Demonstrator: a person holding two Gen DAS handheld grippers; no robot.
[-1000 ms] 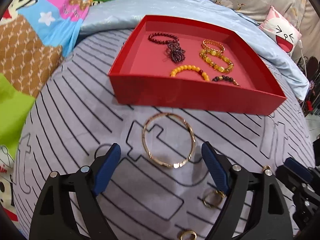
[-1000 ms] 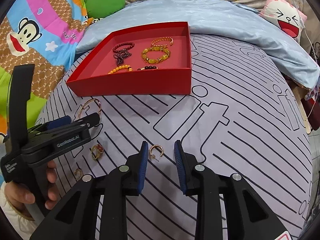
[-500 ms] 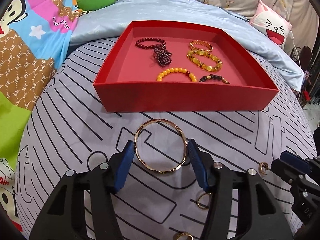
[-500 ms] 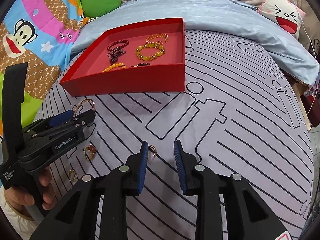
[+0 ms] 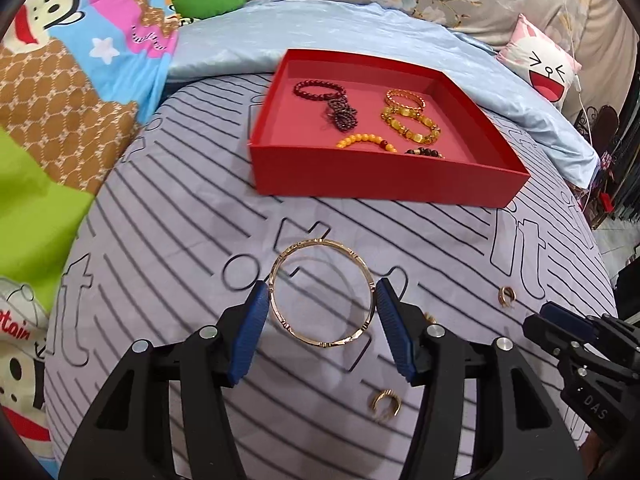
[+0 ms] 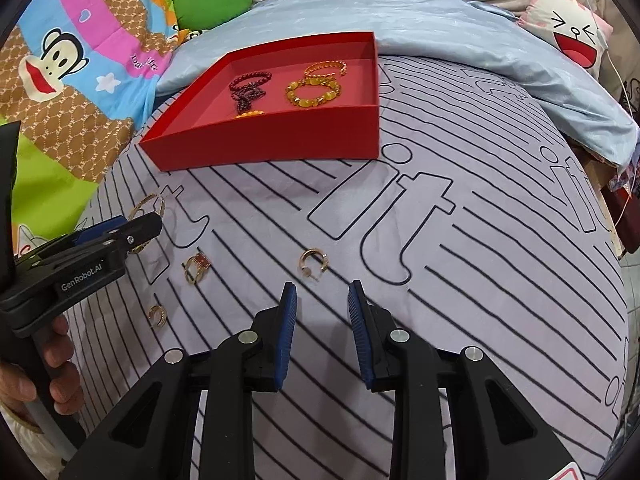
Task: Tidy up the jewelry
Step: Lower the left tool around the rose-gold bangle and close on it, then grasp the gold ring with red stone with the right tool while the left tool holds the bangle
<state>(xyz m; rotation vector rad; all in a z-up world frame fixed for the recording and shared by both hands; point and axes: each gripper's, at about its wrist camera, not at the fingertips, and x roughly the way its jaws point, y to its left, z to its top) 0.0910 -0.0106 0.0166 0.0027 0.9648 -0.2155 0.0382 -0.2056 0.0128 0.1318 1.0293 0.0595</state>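
A gold bangle (image 5: pixel 322 292) is clamped across its width between the blue pads of my left gripper (image 5: pixel 322 300) and seems raised off the striped sheet, its shadow below it. In the right wrist view the bangle (image 6: pixel 147 207) pokes out past the left gripper (image 6: pixel 124 232). The red tray (image 5: pixel 384 184) ahead holds several bead bracelets (image 5: pixel 408 124). My right gripper (image 6: pixel 322 300) is open and empty, just behind a gold hoop earring (image 6: pixel 314 263).
On the sheet lie a ring with a red stone (image 6: pixel 197 266), a small gold earring (image 6: pixel 157 315), and two gold pieces (image 5: pixel 385 402) (image 5: pixel 506 295). Light blue quilt (image 6: pixel 440 28) lies behind the tray, cartoon blanket (image 5: pixel 60 80) at left, and the bed edge at right.
My left gripper has closed in on the bangle and gripped it, then drawn back from the tray. The right gripper has backed slightly away from the hoop earring.
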